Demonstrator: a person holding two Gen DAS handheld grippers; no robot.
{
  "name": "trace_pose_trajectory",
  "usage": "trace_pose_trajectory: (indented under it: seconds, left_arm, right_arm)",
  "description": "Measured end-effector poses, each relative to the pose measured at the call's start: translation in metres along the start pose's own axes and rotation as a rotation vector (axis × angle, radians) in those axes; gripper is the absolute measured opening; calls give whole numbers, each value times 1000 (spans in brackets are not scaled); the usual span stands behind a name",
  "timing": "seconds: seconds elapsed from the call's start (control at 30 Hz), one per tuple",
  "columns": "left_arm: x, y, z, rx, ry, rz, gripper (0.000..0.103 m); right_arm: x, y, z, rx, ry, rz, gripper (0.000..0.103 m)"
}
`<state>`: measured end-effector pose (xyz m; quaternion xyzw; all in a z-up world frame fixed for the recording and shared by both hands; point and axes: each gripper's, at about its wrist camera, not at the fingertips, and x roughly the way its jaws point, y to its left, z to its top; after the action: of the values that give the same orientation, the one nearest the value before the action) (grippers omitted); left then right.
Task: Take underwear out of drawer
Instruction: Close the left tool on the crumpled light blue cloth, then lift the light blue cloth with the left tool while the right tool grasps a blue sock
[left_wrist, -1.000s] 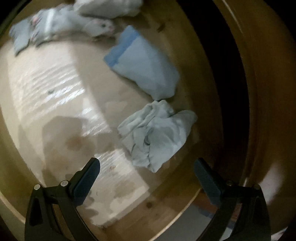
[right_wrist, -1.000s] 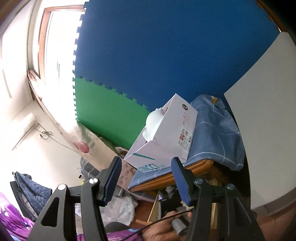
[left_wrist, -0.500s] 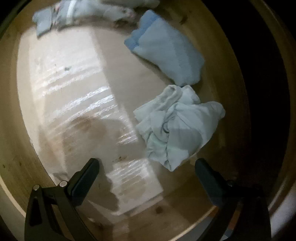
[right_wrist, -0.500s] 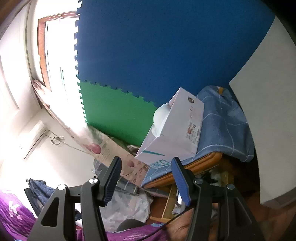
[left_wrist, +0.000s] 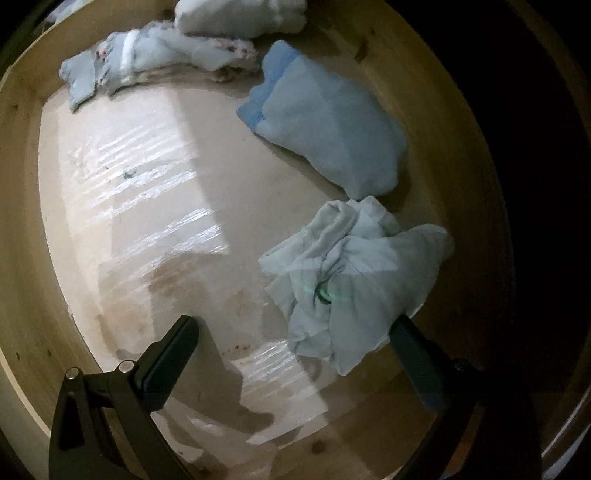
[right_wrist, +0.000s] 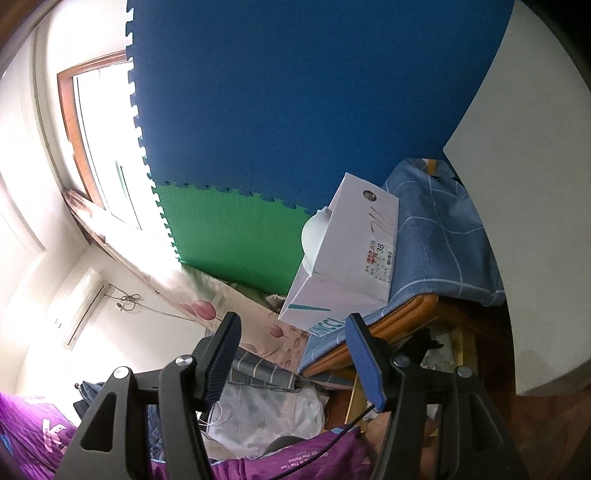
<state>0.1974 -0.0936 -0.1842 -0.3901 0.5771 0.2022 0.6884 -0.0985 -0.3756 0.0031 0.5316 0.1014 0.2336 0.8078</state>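
In the left wrist view I look steeply down into a wooden drawer (left_wrist: 22, 206). A crumpled pale blue-white piece of underwear (left_wrist: 351, 280) lies at its right side, just above the right finger. My left gripper (left_wrist: 295, 332) hangs open over the drawer floor, nothing between its fingers. A folded light blue garment (left_wrist: 325, 125) lies further back. Patterned pale pieces (left_wrist: 147, 59) and a white bundle (left_wrist: 240, 18) lie along the far wall. My right gripper (right_wrist: 291, 332) points level into the room, its jaws opening, empty.
The drawer's pale floor (left_wrist: 147, 192) shows glossy streaks and stains. In the right wrist view a white shoebox (right_wrist: 347, 258) rests on a blue checked cloth (right_wrist: 443, 240) over wooden furniture, before a blue and green foam-mat wall (right_wrist: 295, 92). Purple fabric (right_wrist: 295, 458) lies below.
The left gripper has tilted further down and shifted over the drawer, so the crumpled underwear now sits closer to its right finger. The right gripper rolled a little and its jaws widened slightly.
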Motion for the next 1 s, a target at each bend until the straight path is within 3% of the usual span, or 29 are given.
trace_pose_trajectory:
  seconds: [0.03, 0.07, 0.1, 0.13, 0.17, 0.23, 0.43, 0.6, 0.8, 1.0]
  left_arm:
    - [-1, -2, -1, 31, -7, 6, 97]
    - [-1, -5, -13, 42, -15, -5, 76]
    - [-4, -8, -13, 52, -22, -64, 56]
    - [0, -10, -14, 47, 6, -148, 29]
    - [9, -15, -21, 46, 35, -148, 24]
    - [13, -19, -22, 67, 58, -143, 20]
    - [8, 3, -27, -3, 153, -179, 15]
    - [-14, 15, -25, 82, 190, -236, 12]
    - [-44, 33, -11, 142, 171, -271, 12]
    - [-74, 54, -10, 322, 132, -280, 12]
  right_arm:
    - [0, 0, 0, 1, -1, -3, 62]
    - [0, 0, 0, 2, -4, -9, 62]
    - [0, -1, 0, 5, -8, -14, 62]
    - [0, -2, 1, 11, -11, -15, 62]
    - [-1, -3, 1, 16, -13, -12, 62]
    - [0, -3, 1, 26, -18, -16, 62]
    - [5, 2, -2, -7, -10, -58, 62]
    - [13, 2, -5, -22, 15, -110, 62]
    - [40, 1, -17, -93, 135, -266, 62]
    - [73, -5, -37, -169, 287, -431, 62]
